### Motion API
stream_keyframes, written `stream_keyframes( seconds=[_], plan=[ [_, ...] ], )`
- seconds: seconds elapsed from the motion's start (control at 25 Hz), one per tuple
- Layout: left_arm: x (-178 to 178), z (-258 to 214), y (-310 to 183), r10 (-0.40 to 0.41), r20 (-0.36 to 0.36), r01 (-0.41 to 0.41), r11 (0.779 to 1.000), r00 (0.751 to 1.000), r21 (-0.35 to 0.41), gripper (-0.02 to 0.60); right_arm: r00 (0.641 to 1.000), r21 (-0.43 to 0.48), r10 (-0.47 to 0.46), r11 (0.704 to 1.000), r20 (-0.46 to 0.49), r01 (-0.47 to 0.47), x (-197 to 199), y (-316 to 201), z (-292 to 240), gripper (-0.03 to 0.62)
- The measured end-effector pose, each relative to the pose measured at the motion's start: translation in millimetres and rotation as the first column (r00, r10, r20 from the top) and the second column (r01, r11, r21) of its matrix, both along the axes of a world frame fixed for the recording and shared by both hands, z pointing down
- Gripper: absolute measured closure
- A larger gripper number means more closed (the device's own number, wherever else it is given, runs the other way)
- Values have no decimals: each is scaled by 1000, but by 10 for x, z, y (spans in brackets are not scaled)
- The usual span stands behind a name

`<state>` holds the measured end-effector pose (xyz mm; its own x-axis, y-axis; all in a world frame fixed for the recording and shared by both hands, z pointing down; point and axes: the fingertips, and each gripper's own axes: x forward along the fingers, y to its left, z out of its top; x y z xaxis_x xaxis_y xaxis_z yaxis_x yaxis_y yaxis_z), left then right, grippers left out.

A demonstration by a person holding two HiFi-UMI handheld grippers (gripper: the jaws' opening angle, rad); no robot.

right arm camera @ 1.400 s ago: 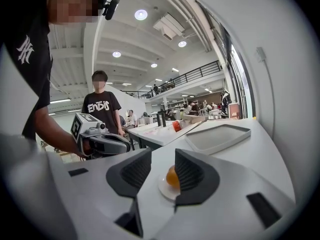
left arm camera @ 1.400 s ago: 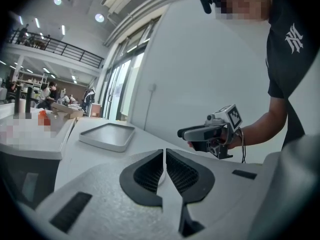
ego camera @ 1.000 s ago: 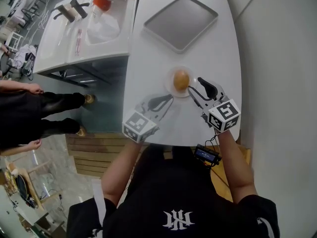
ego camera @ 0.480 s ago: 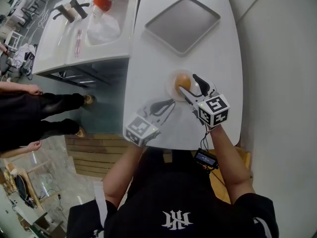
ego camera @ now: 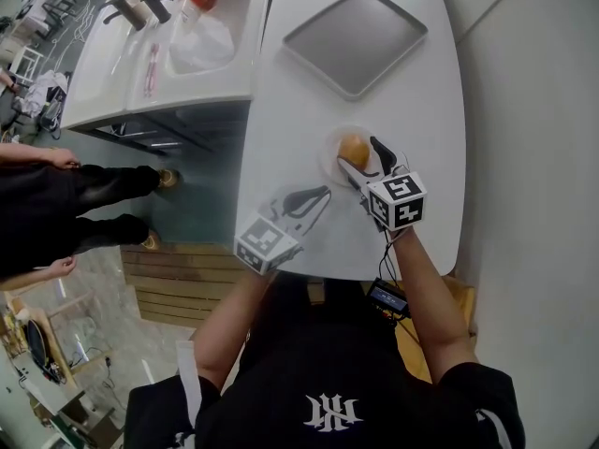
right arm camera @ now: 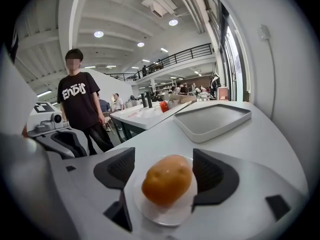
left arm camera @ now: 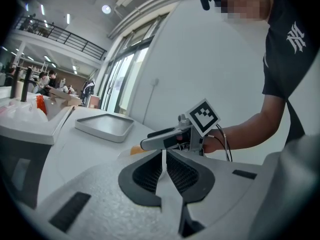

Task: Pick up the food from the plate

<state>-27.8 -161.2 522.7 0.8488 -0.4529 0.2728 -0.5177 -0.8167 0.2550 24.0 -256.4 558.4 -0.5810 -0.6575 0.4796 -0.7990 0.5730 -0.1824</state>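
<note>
At the lower left of the head view, the left hand-held gripper [ego camera: 309, 196] points across the white bench [ego camera: 281, 110], clenched on nothing; its own view shows the pads meeting. Right of it, mid-frame, a smooth, rounded orange-brown food [ego camera: 353, 148] sits on a small pale plate [ego camera: 329, 162]. The right hand-held gripper [ego camera: 359, 154] straddles it, released, its jaws having just been opening. Only the right gripper view shows a gap between each pad and the food; the left gripper view catches just an orange sliver.
</note>
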Motion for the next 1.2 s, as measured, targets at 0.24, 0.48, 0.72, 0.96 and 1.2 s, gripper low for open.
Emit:
stream_keyframes(
  seconds=[0.24, 0.48, 0.72, 0.96, 1.2],
  plan=[
    [-68, 3, -20, 1, 7, -2, 1000, 1000, 16, 571, 999, -35, 42, 998, -31, -43, -10, -65, 172, 255],
    [-82, 49, -5, 7, 9, -7, 1000, 1000, 10, 571, 996, -93, 72, 993, -48, -76, -2, -61, 362, 250],
    [-98, 48, -22, 18, 11, -18, 1000, 1000, 11, 571, 995, -138, 70, 987, -77, -80, -4, -66, 481, 250],
    [-89, 56, -15, 25, 7, -25, 1000, 1000, 12, 571, 995, -169, 47, 984, -85, -61, -74, -46, 572, 250],
    [-107, 56, -9, 24, 7, -24, 1000, 1000, 12, 571, 996, -174, 34, 984, -85, -48, -93, -61, 580, 250]
  ],
)
